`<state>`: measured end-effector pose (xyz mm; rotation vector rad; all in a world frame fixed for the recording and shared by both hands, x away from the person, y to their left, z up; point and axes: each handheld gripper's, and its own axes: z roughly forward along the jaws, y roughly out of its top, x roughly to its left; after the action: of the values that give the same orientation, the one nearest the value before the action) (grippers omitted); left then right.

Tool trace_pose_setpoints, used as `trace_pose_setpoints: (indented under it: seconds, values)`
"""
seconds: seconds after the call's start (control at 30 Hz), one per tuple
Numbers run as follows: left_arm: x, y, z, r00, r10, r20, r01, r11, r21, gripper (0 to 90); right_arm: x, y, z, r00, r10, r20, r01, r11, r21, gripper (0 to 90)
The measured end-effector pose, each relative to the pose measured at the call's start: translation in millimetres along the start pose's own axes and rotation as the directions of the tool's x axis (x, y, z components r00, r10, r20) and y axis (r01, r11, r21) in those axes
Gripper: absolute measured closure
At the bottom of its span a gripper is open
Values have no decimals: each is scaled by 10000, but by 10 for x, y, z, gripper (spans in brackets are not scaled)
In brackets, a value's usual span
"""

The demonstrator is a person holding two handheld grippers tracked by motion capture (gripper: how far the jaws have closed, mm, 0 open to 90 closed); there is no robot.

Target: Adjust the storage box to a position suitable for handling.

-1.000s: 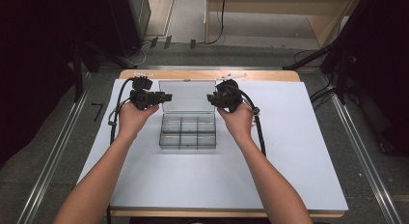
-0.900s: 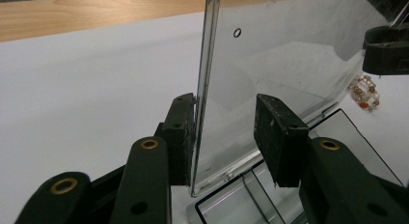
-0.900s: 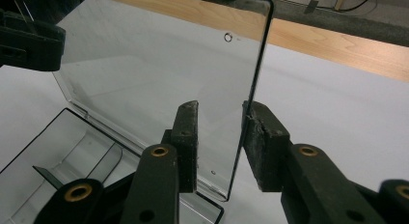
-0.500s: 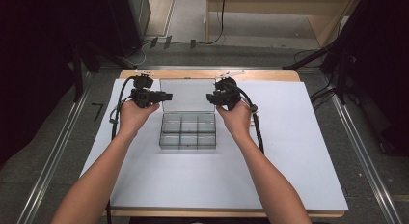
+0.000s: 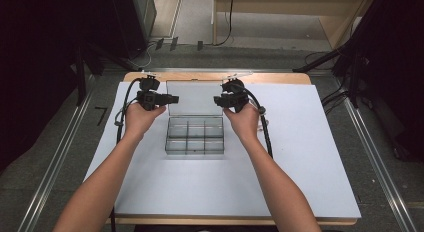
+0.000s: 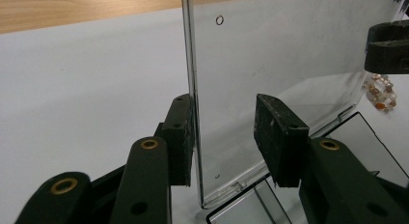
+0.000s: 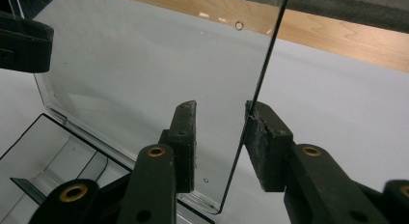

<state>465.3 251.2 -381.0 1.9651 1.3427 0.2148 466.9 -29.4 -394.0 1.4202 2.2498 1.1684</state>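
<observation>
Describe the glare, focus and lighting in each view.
High view: even light on the white table, dark surroundings, the clear lid faint. Left gripper view: near jaws soft, pale reflections on the lid. Right gripper view: small glints near the lid's top edge.

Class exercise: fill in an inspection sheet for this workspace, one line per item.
Surface: white sheet covering a wooden table.
Job's things: clear plastic compartment box, compartments look empty; its clear lid stands upright.
Clutter: beaded bracelet on the sheet beside the lid.
Grippers: left gripper and right gripper open, each straddling a side edge of the lid.
Cables: black cables trail beside both forearms.
Surroundings: grey floor, metal rails.
</observation>
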Motion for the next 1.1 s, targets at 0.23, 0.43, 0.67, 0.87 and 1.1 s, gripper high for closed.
trace_pose_setpoints:
  seconds: [0.23,0.43,0.67,0.87,1.1]
  values:
    - [29,10,38,9999,-145,-11,145,9999,66,597,-9,11,49,9999,157,66,-158,9998,149,651]
    - [67,19,74,9988,-488,5,488,9986,192,619,-16,34,91,9991,415,125,-420,9983,397,646]
    - [73,53,131,9985,-483,-259,497,9972,558,616,-32,39,152,9976,663,192,-674,9959,610,640]
    - [79,77,177,9977,-572,-355,599,9950,799,606,-52,41,184,9958,903,161,-912,9931,730,633]
    - [98,98,214,9966,-753,-333,783,9919,1003,591,-60,50,220,9941,1069,192,-1082,9897,935,617]
